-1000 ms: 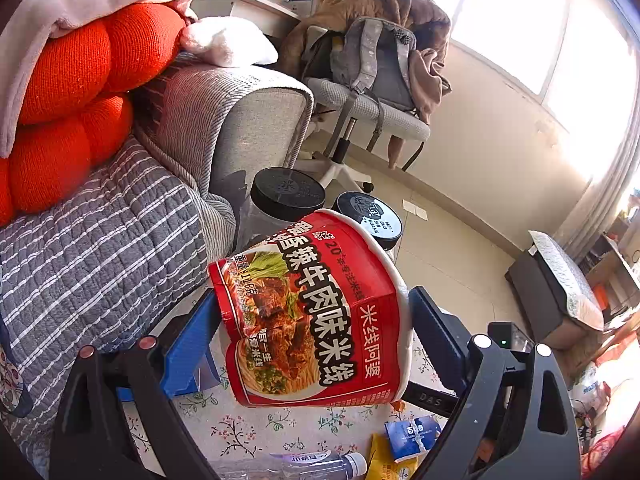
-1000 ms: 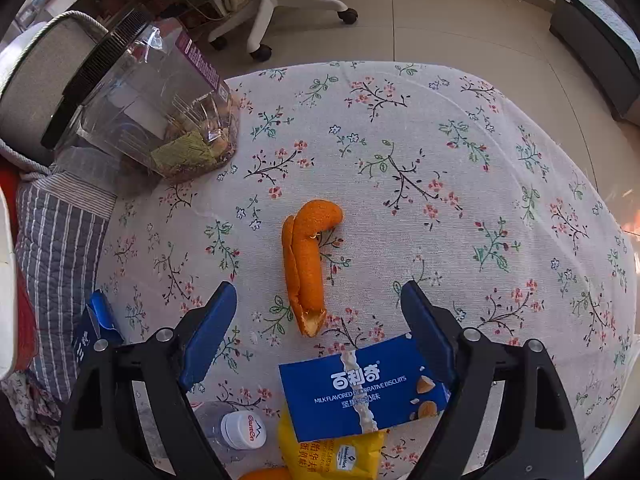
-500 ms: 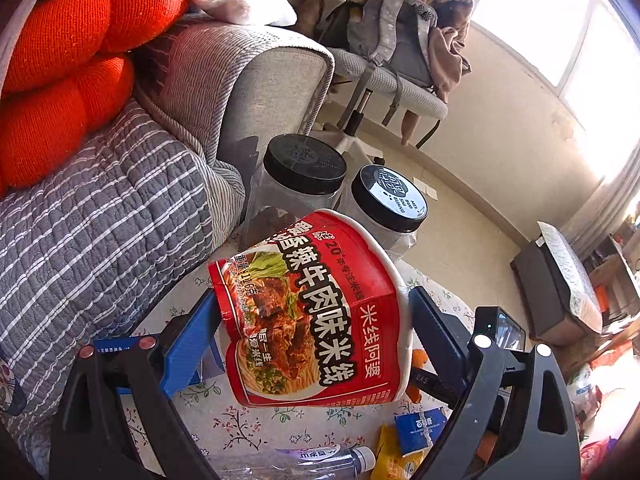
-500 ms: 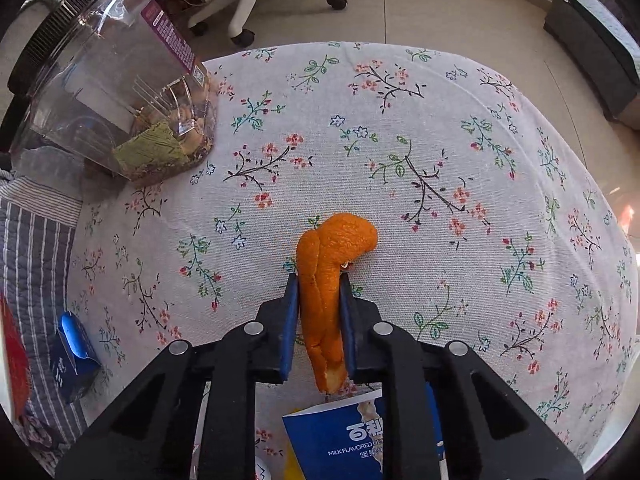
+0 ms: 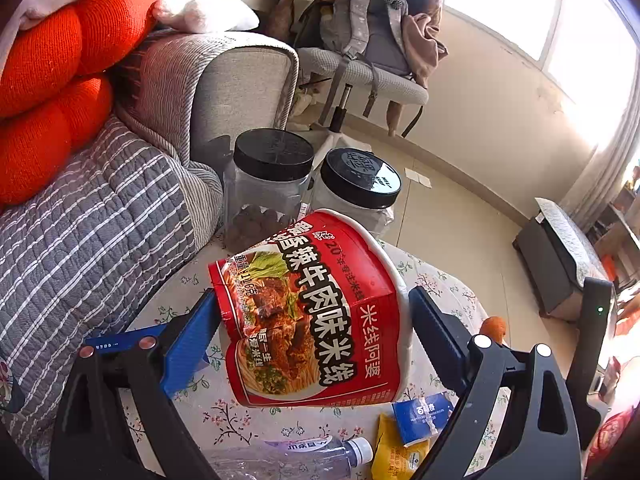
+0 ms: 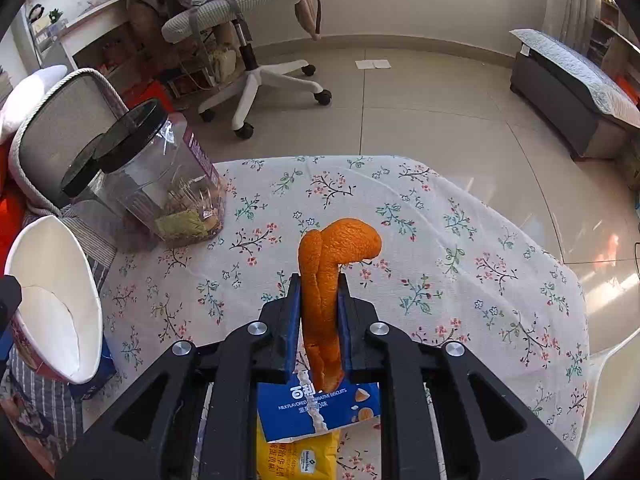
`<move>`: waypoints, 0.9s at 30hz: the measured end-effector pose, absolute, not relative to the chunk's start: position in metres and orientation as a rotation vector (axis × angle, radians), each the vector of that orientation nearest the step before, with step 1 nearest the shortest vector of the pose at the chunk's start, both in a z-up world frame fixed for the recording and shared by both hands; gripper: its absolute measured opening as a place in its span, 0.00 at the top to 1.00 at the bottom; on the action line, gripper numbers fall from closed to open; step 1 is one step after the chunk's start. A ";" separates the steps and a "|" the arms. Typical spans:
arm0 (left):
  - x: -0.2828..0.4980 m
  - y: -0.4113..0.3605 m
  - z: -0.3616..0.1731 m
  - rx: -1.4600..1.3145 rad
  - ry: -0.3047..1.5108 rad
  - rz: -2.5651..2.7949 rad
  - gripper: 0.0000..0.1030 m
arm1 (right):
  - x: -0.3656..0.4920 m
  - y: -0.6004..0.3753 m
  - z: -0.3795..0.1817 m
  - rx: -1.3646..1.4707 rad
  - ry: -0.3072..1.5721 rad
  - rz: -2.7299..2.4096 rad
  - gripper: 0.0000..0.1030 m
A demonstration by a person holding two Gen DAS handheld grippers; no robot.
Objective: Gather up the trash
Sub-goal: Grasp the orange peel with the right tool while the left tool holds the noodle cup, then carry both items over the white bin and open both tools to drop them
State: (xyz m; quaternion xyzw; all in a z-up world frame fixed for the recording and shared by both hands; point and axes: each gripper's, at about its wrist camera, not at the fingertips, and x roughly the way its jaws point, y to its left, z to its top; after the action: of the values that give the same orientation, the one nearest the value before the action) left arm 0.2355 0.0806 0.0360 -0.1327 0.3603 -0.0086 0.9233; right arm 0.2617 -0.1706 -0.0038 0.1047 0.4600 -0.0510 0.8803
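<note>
Orange peel (image 6: 332, 272) lifted, wrapper (image 6: 320, 408) reads "MILK FLAVORED"

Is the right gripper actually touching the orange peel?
Touching. The right wrist view shows the right gripper with both blue jaws pressed against the sides of the orange peel, no gap visible.

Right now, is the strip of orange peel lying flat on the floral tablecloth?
No: the orange peel is clamped between the right gripper's blue pads, lifted off the tablecloth.

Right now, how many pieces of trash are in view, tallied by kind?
Noodle cup: 1
Orange peel: 1
Blue wrapper: 1
Yellow wrapper: 1
Plastic bottle: 1
Blue carton: 1
Total: 6
</note>
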 end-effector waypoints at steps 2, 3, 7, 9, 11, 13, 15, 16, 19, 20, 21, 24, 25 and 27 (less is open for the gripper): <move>0.228 0.070 0.038 -0.250 0.719 -0.030 0.12 | 0.248 -0.184 0.003 0.214 0.927 -0.126 0.85; 0.225 0.065 0.040 -0.240 0.708 -0.039 0.12 | 0.241 -0.191 0.006 0.213 0.912 -0.135 0.85; 0.209 0.044 0.046 -0.231 0.678 -0.076 0.12 | 0.216 -0.219 0.014 0.218 0.865 -0.175 0.85; 0.201 0.033 0.050 -0.224 0.662 -0.093 0.12 | 0.203 -0.232 0.018 0.216 0.848 -0.195 0.85; 0.192 0.020 0.055 -0.211 0.646 -0.112 0.12 | 0.189 -0.244 0.024 0.203 0.823 -0.216 0.85; 0.182 0.008 0.056 -0.219 0.639 -0.132 0.12 | 0.175 -0.257 0.031 0.188 0.794 -0.243 0.85; 0.171 -0.003 0.057 -0.229 0.638 -0.156 0.12 | 0.159 -0.271 0.039 0.181 0.766 -0.269 0.85; 0.166 -0.009 0.058 -0.228 0.634 -0.167 0.12 | 0.151 -0.277 0.043 0.179 0.752 -0.282 0.85; 0.152 -0.027 0.061 -0.208 0.630 -0.203 0.12 | 0.127 -0.298 0.052 0.172 0.715 -0.327 0.85; 0.148 -0.033 0.063 -0.206 0.632 -0.212 0.12 | 0.118 -0.305 0.055 0.173 0.705 -0.343 0.85; 0.145 -0.037 0.064 -0.205 0.636 -0.222 0.12 | 0.111 -0.312 0.058 0.175 0.696 -0.358 0.85; 0.136 -0.053 0.067 -0.198 0.644 -0.249 0.12 | 0.088 -0.334 0.063 0.194 0.675 -0.406 0.85; 0.132 -0.058 0.069 -0.189 0.643 -0.257 0.12 | 0.081 -0.342 0.063 0.201 0.670 -0.422 0.85; 0.126 -0.071 0.073 -0.168 0.639 -0.277 0.12 | 0.068 -0.356 0.064 0.223 0.666 -0.454 0.84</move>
State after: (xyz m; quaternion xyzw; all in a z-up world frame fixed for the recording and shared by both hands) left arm 0.1259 -0.0709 0.0725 -0.0823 0.3128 -0.1356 0.9365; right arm 0.0680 -0.3563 0.0637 0.1083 0.3233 -0.2207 0.9138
